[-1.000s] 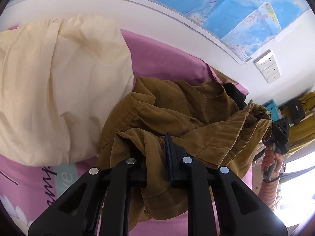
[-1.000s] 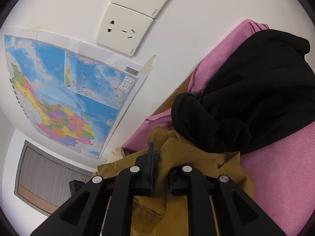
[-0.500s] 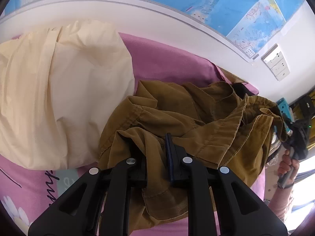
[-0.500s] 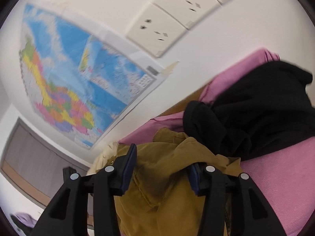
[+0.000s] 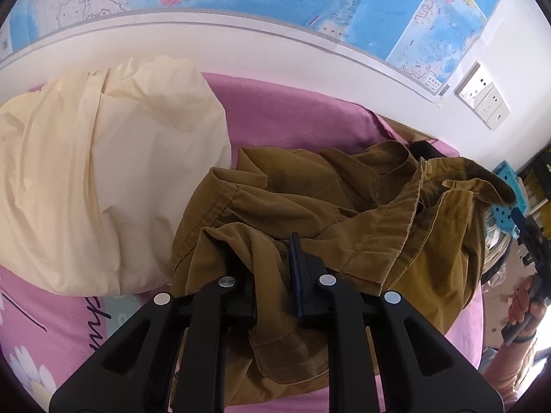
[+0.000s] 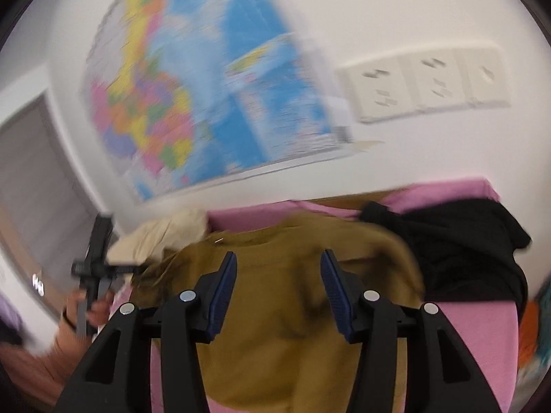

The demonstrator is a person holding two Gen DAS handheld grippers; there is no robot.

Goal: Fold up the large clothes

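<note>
1. Left gripper [image 5: 272, 265] is pinching a fold of the mustard-brown corduroy shirt [image 5: 330, 206], which lies crumpled ahead of it on the pink bedsheet [image 5: 292, 117].
2. Right gripper [image 6: 278, 275] (blurred view) has its jaws spread apart, with the shirt [image 6: 275, 327] below and between them.
3. Left of the left gripper sits a cream pillow [image 5: 96, 172].
4. Right of the right gripper lies a black garment [image 6: 461, 247].

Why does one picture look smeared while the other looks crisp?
Right wrist view: motion blur smears the map, sockets and brown garment. Left wrist view: sharp, daylit, though the fisheye bends the map's edge and window glare whitens the lower right corner.
</note>
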